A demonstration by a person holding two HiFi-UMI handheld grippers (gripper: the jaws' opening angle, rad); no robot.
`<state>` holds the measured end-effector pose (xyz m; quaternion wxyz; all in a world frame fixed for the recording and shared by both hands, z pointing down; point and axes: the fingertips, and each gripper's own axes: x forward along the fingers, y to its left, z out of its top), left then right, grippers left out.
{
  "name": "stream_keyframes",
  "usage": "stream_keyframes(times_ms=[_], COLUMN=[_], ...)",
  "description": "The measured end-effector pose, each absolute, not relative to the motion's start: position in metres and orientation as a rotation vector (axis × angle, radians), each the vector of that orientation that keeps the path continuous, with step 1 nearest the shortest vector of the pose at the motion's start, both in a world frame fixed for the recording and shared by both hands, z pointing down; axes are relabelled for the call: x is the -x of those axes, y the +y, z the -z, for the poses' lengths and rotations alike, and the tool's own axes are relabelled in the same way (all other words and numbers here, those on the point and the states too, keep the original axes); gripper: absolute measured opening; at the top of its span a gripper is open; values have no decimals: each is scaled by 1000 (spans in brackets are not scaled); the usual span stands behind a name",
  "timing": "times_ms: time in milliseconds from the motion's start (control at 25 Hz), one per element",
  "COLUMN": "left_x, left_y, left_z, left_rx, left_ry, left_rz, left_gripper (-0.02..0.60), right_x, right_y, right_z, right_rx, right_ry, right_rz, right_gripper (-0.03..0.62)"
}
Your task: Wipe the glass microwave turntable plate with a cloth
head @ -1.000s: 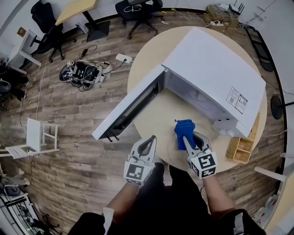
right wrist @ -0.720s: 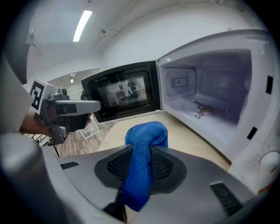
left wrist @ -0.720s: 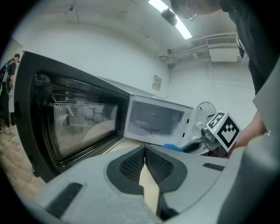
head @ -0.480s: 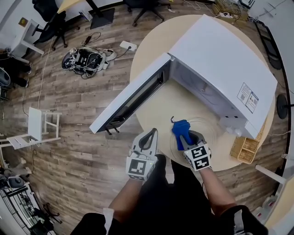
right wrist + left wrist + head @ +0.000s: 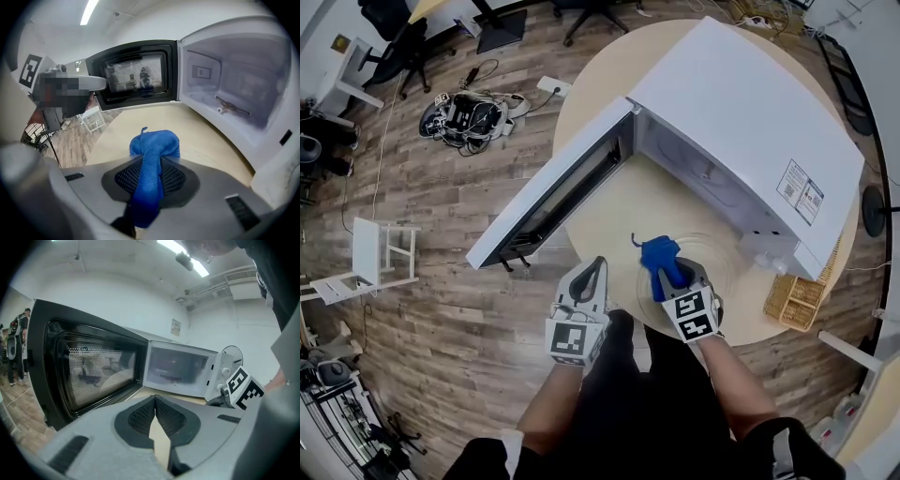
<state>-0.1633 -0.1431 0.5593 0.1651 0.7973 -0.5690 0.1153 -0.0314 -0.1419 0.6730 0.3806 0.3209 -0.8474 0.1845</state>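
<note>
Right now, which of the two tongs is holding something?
The right tongs: they are shut on the blue cloth. The left tongs are also shut, but with nothing between them.

The left forearm [image 5: 546, 405] and right forearm [image 5: 729, 386] reach forward side by side, low in the head view. The left claw [image 5: 596, 266] points ahead, its 2 jaws closed tip to tip on nothing. The right claw [image 5: 673, 279] leans slightly leftward, its 2 jaws clamped on a bunched blue cloth [image 5: 659, 254].
</note>
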Motion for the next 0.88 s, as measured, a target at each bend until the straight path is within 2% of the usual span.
stream_keyframes(times_ms=[880], left_x=[134], left_y=[-155], left_z=[-557], left_rx=[-2323], left_ry=[-1526], left_rz=[-338], left_gripper=[6], right_x=[-64], right_y=[-176], right_z=[-675], right_rx=[-1089], right_ry=[-1967], right_rz=[-441], right_gripper=[89])
